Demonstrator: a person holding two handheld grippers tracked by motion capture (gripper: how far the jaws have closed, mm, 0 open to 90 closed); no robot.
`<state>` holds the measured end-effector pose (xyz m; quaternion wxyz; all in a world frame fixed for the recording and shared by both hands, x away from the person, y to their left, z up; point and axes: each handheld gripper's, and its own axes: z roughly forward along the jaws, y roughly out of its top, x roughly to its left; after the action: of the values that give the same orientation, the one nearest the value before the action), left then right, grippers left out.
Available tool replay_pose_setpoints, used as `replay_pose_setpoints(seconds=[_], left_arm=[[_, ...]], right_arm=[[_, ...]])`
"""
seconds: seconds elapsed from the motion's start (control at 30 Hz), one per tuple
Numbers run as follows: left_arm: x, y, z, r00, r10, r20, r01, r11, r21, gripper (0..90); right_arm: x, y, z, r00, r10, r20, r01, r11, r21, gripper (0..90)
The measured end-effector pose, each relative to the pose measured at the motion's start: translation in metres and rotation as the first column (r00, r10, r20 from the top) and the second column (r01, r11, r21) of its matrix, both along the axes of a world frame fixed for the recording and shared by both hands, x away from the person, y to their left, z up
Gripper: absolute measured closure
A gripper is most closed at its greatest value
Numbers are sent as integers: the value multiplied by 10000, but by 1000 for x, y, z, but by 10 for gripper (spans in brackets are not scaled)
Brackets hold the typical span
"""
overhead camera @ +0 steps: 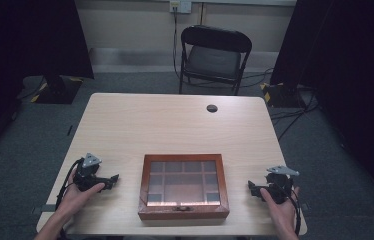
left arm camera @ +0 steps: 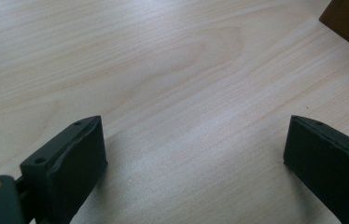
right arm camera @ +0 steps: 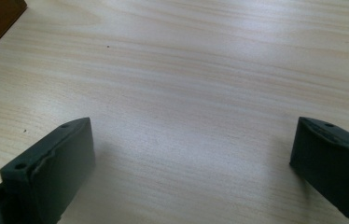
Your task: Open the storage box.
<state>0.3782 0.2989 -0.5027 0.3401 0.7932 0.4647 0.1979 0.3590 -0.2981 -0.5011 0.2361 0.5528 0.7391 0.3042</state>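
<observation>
A brown wooden box with a glass lid (overhead camera: pixel 183 186) sat near the pale wooden bench's (overhead camera: pixel 175 125) front edge. The left claw (overhead camera: pixel 112 179) and right claw (overhead camera: pixel 251 188) rested beside it, jaws wide apart, with bare wood beyond.

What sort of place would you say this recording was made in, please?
Probably an indoor lab or studio set up for recording: a light wooden table stands on grey carpet, dark curtains hang at both sides, and a black folding chair sits by cables and a wall socket.
</observation>
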Motion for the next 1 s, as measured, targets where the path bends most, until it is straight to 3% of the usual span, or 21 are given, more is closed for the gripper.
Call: replay_pose_setpoints(seconds=[0.13, 0.33, 0.43, 0.47, 0.53, 0.7, 1.0], left_arm=[[0, 0, 0, 10000, -1, -1, 1, 10000, 0, 50], [0, 0, 0, 10000, -1, -5, 1, 10000, -11, 50], [0, 0, 0, 10000, -7, -3, 7, 10000, 1, 50], [0, 0, 0, 10000, -4, -5, 4, 10000, -4, 50], [0, 0, 0, 10000, -11, -17, 11, 10000, -18, 50], [0, 0, 0, 10000, -11, -9, 11, 10000, 1, 50], [0, 0, 0, 10000, -8, -8, 8, 10000, -19, 50]], right_arm=[[0, 0, 0, 10000, -76, 2, 76, 10000, 17, 0], [-5, 2, 1, 9981, -619, -5, 619, 9980, 101, 23], [-6, 0, 6, 9996, -253, 80, 249, 9984, 506, 210], [-6, -1, 7, 10000, 13, 65, -18, 9967, 808, 211], [-6, 0, 9, 9999, 103, -61, -97, 9961, 878, 143], [-7, 6, 16, 9978, 638, 159, -652, 9922, 1061, 231], [-8, 11, 35, 9889, 1361, 597, -1445, 9744, 1721, 323]])
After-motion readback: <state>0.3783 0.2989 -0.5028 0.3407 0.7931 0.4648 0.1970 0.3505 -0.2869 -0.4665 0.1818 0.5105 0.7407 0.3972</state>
